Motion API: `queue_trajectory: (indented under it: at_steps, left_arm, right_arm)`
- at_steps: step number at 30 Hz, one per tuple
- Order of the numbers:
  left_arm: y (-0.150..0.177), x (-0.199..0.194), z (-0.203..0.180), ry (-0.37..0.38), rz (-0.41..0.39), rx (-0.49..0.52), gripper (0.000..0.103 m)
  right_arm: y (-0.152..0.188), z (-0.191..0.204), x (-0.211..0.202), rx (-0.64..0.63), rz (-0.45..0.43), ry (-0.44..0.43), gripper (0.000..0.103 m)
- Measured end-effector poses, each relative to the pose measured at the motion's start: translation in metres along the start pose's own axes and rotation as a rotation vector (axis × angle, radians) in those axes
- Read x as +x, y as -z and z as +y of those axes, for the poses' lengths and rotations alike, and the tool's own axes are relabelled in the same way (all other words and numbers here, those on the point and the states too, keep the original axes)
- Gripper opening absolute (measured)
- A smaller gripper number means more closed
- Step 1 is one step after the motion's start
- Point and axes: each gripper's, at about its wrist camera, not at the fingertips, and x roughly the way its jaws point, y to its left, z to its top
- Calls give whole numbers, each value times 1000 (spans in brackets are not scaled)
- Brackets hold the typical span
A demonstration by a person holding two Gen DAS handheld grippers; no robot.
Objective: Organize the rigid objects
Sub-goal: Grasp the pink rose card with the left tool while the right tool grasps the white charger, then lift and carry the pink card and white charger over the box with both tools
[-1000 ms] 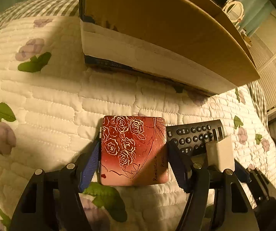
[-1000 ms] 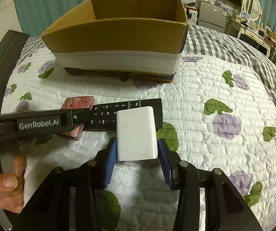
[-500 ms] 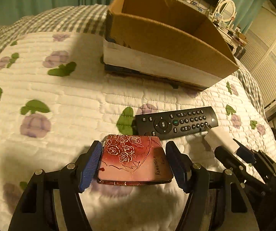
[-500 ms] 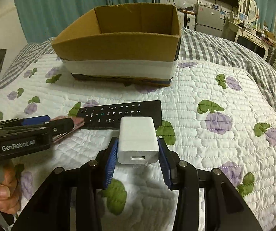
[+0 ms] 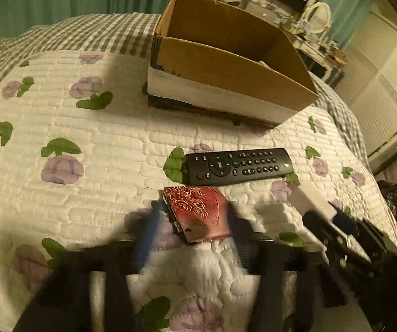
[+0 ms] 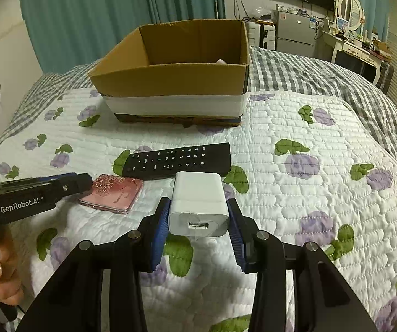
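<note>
The quilt point(image 6: 323, 138) is looking soft, stitched cloth. The box point(image 6: 170, 80) is showing matt cardboard. The charger point(image 6: 198, 207) is gleaming as smooth white plastic.

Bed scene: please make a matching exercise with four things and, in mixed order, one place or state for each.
Things:
1. white charger
2. red case
3. black remote
4. cardboard box

Places or states:
A. lies on the quilt, between the box and the red case
B. open at the top, at the far end of the quilt
C. clamped between the right tongs
D. lies flat beside the left tongs

Pairs: 1-C, 2-D, 3-A, 4-B
</note>
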Motion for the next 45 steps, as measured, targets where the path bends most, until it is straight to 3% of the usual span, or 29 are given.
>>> queue_trajectory:
  at_steps: [3, 6, 12, 14, 17, 21, 30, 36, 45]
  left_arm:
    - [-4, 13, -4, 26, 38, -7, 59]
    - [-4, 39, -12, -39, 116, 16, 60]
    - [-10, 62, -15, -25, 167, -27, 72]
    - [-11, 75, -21, -48, 211, -5, 75]
    - [-9, 87, -32, -102, 212, 56, 78]
    - [-6, 77, -26, -72, 158, 9, 72]
    - [14, 34, -25, -63, 63, 62, 70]
    - [4, -15, -17, -54, -52, 53, 70]
    - [-30, -84, -26, 0, -225, 56, 70]
  right_arm:
    - [1, 0, 0, 2, 5, -5, 40]
    - [0, 0, 0, 2, 2, -5, 40]
    - [-1, -9, 5, 29, 13, -20, 40]
    - [-1, -10, 8, 37, 24, -28, 40]
    - [-1, -10, 14, 39, 38, -41, 40]
    - [-3, -11, 13, 35, 29, -42, 40]
    - [-9, -14, -5, 41, -8, -43, 40]
    - [-18, -3, -25, 23, -61, -50, 40]
    - [-55, 7, -78, -8, -210, -58, 40]
